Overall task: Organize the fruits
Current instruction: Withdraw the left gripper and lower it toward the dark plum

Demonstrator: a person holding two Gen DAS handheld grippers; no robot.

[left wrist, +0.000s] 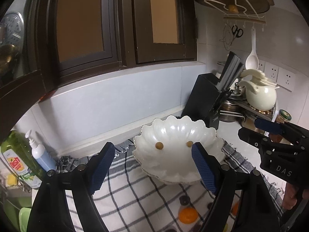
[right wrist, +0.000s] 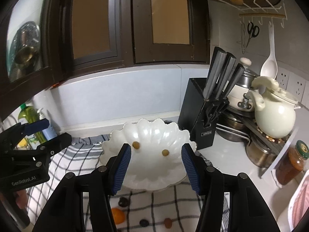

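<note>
Left tool [left wrist: 152, 166] spread, empty; right tool [right wrist: 156, 166] spread, empty, both before white shell dish [right wrist: 154, 135]. Two small brown fruits [right wrist: 136, 145] inside; orange fruit [right wrist: 117, 215] at seven o'clock on checked cloth [right wrist: 173, 197].

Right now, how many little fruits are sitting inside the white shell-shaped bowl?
2. One small tan fruit lies toward the bowl's left side, the other small tan fruit toward its right. The gripper fingers cover part of the bowl, so more may be hidden.

Dark-framed window [left wrist: 123, 25] above grey tiled wall [left wrist: 115, 104], white countertop [right wrist: 227, 154].
</note>
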